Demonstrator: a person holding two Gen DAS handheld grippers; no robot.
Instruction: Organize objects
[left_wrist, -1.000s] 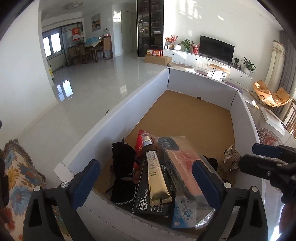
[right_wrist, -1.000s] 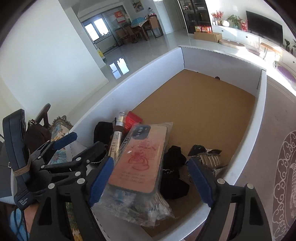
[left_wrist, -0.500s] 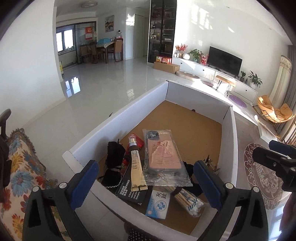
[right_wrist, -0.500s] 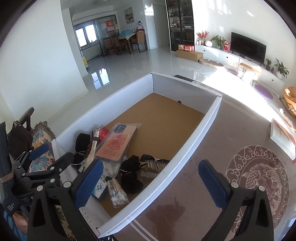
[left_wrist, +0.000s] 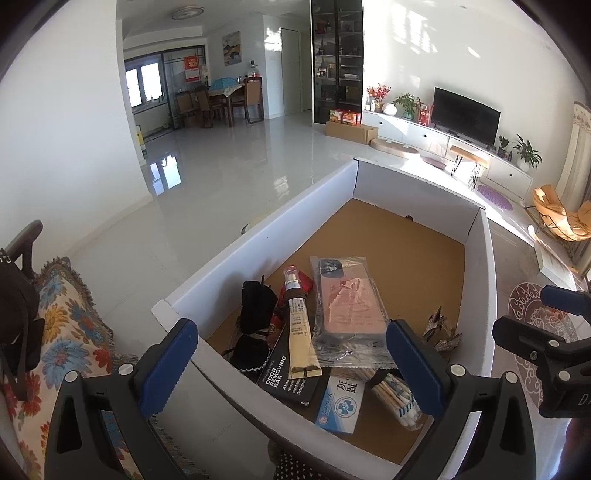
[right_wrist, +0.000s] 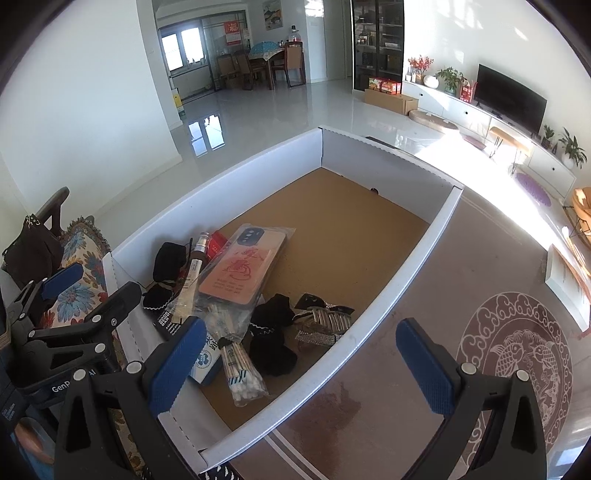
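Observation:
A large white-walled box (left_wrist: 258, 254) with a brown cardboard floor holds a pile at its near end. A pink phone case in a clear bag (left_wrist: 347, 306) lies on top, beside a cream tube (left_wrist: 301, 332), a black pouch (left_wrist: 256, 306), a black "odor removing bar" box (left_wrist: 288, 373), a blue-white packet (left_wrist: 341, 402) and bagged cotton swabs (right_wrist: 240, 369). A silver hair clip (right_wrist: 325, 321) and black cloth (right_wrist: 273, 332) lie to the right. My left gripper (left_wrist: 291, 365) hangs open above the near wall. My right gripper (right_wrist: 301, 369) is open over the box's right wall (right_wrist: 406, 266), holding nothing.
A floral cushion (left_wrist: 55, 332) and a dark bag (right_wrist: 33, 247) sit left of the box. A grey rug with a round fish pattern (right_wrist: 517, 362) lies to the right. Glossy white floor, a TV cabinet (left_wrist: 465, 144) and a dining set are beyond.
Both grippers rose and drew back from the box. The bagged phone case, between the right fingers a second ago, now lies on the pile, and the right jaws stand wider.

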